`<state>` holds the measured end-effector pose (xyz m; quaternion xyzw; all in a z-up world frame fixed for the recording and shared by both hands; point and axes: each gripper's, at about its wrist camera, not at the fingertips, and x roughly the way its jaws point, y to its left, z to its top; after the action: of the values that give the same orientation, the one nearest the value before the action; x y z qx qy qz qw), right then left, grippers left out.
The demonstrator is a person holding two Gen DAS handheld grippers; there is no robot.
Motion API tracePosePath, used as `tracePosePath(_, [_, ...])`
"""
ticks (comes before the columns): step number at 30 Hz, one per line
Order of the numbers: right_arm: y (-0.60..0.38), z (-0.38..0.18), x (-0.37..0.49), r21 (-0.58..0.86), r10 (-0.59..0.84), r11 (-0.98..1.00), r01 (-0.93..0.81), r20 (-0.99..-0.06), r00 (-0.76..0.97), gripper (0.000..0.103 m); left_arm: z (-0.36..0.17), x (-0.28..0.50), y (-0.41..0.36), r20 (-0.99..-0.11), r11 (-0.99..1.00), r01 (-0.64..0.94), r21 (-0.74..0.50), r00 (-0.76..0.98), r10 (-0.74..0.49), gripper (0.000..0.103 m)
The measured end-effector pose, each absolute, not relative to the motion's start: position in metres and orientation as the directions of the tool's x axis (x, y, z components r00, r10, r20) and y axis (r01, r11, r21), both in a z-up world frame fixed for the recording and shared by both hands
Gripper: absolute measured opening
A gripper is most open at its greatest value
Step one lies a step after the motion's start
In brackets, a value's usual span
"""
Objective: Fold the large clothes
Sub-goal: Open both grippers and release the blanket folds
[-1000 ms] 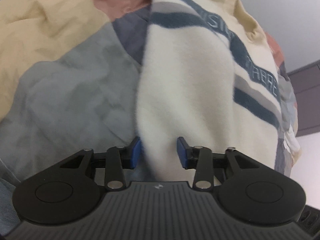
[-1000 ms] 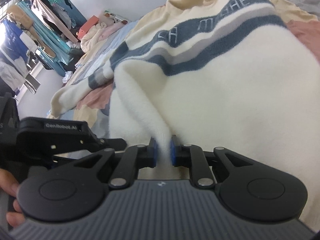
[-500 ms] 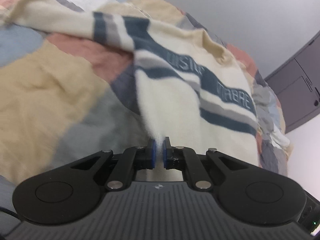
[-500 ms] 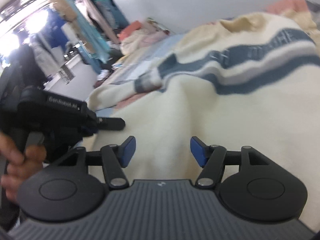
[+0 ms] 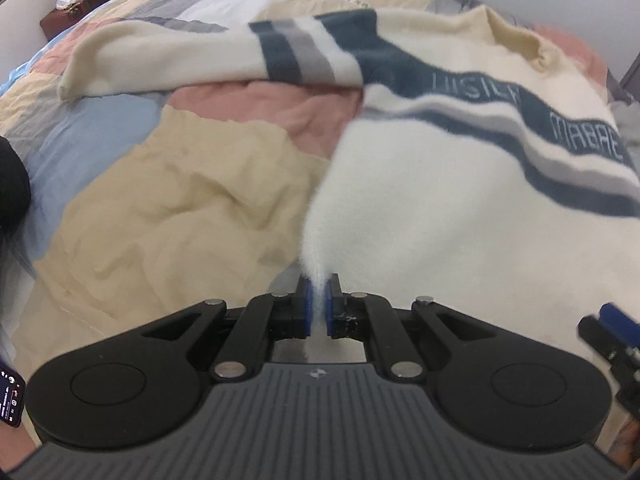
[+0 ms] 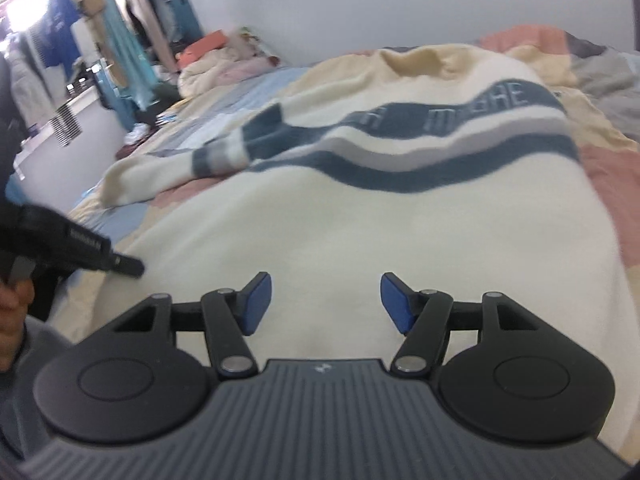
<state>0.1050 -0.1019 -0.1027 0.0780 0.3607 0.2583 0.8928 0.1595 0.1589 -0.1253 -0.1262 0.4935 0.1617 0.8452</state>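
A cream fleece sweater [image 5: 460,208] with dark blue and grey chest stripes lies spread on the bed, one sleeve [image 5: 180,60] stretched out to the left. My left gripper [image 5: 318,304] is shut on the sweater's near hem corner and pulls it into a peak. My right gripper [image 6: 326,300] is open and empty, hovering over the sweater's lower body [image 6: 360,232]. The left gripper's body [image 6: 80,248] shows at the left of the right wrist view, and a right fingertip [image 5: 616,320] shows at the right of the left wrist view.
The bed has a patchwork quilt [image 5: 180,200] of yellow, pink, blue and grey. A pile of bedding [image 6: 224,64] lies at the far end. Hanging clothes [image 6: 132,32] and a white counter [image 6: 68,132] stand to the left of the bed.
My left gripper closed on the sweater's hem corner and has drawn it back. My right gripper let go of the fold it pinched, opened wide and lifted back.
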Motion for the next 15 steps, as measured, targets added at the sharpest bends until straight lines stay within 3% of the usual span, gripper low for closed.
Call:
tracePosePath(2, [-0.104,-0.104,0.107,0.322,0.505,0.862,-0.391,-0.605,0.616,0.064,-0.127,0.159,0.158,-0.877,0.916,-0.397,-0.059,0.459,0.142,0.009])
tracePosePath(4, [-0.107,-0.103,0.11,0.326,0.501,0.865,-0.381,-0.601,0.623,0.064,-0.125,0.161,0.155,-0.875,0.917,-0.396,-0.055,0.462,0.147,0.026])
tracePosePath(5, [-0.107,-0.103,0.109,0.33,0.502,0.865,-0.379,-0.598,0.624,0.064,-0.122,0.159,0.154,-0.874,0.916,-0.399,-0.047,0.46,0.155,0.056])
tracePosePath(6, [-0.108,-0.102,0.111,0.33,0.499,0.866,-0.375,-0.597,0.628,0.064,-0.118,0.155,0.152,-0.866,0.917,-0.397,-0.04,0.471,0.166,0.066])
tracePosePath(15, [-0.129,-0.087,0.115,0.32,0.443,0.895,-0.31,-0.564,0.697,0.063,-0.068,0.139,0.112,-0.779,0.937,-0.317,-0.146,0.621,0.089,0.066])
